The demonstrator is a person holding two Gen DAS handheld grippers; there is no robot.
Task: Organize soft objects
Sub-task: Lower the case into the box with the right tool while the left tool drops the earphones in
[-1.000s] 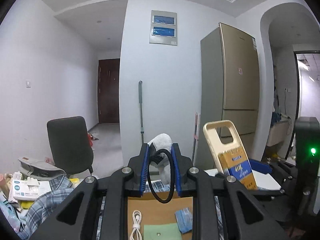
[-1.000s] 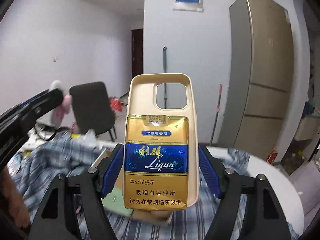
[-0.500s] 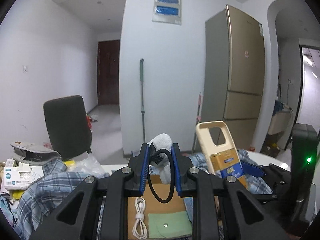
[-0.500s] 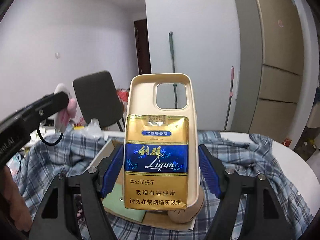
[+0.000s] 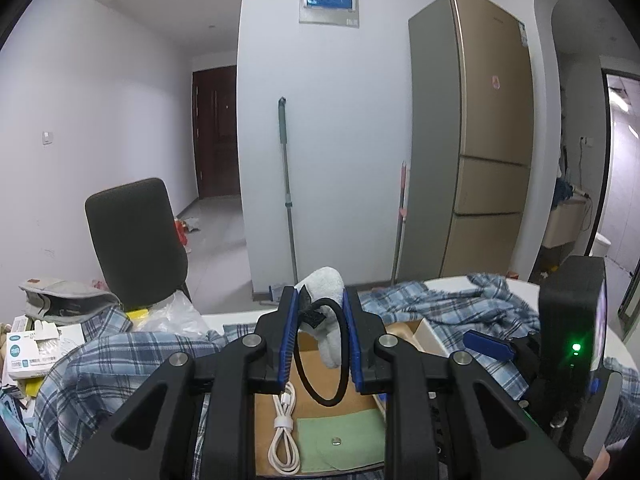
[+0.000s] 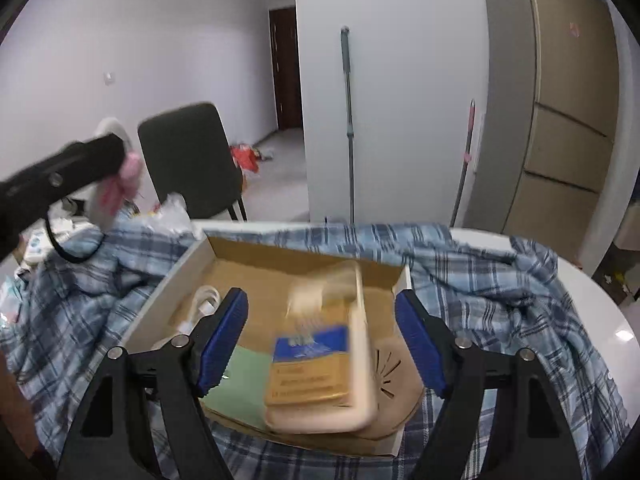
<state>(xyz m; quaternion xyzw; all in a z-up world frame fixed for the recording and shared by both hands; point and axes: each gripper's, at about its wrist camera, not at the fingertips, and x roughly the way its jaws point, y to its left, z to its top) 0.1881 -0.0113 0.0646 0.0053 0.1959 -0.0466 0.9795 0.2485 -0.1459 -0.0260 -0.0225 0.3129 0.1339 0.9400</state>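
Left gripper: clamped on white plush toy with black cord loop hanging between the pads; grip unchanged from a second ago, now lower over cardboard box. Toy's long axis roughly upright.

Right gripper: jaws just opened, pads clear of phone case with cigarette pack. Earlier upright between pads; now blurred, tipped back inside box, long axis pointing away from camera. Box on plaid cloth.
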